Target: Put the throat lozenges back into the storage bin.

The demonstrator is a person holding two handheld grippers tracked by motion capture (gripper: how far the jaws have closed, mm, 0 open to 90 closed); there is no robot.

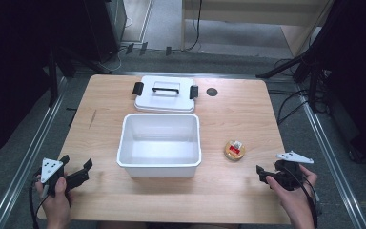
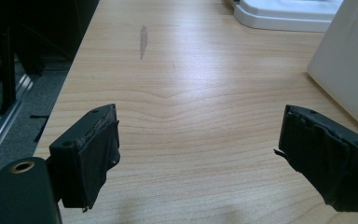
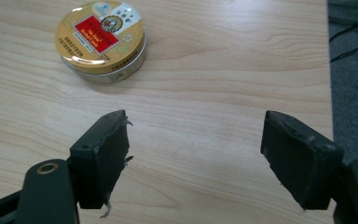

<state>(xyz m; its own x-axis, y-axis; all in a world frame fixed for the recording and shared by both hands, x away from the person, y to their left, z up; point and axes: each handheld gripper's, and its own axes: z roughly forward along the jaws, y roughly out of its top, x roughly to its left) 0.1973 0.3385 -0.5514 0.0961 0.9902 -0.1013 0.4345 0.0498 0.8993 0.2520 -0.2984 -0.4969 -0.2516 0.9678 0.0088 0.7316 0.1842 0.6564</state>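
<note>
The left tool (image 1: 74, 175) is resting spread and empty at eight o'clock on the surface (image 1: 248, 119). The open white bin (image 1: 159, 143) is sitting centre, its lid (image 1: 165, 94) at twelve. The round tin (image 1: 234, 150), label up, no long axis, is lying at four o'clock. The right tool (image 1: 267, 174), also spread, is likely best lowered straddling it squarely.

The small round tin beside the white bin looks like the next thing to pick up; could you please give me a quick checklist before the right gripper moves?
1. Right gripper open, nothing between the jaws: ok.
2. Round tin flat on the table, lid on: ok.
3. Path from gripper to tin free: ok.
4. White bin uncovered and empty: ok.
5. Lid set down behind the bin: ok.
6. Left gripper open, apart from the bin: ok.
</note>
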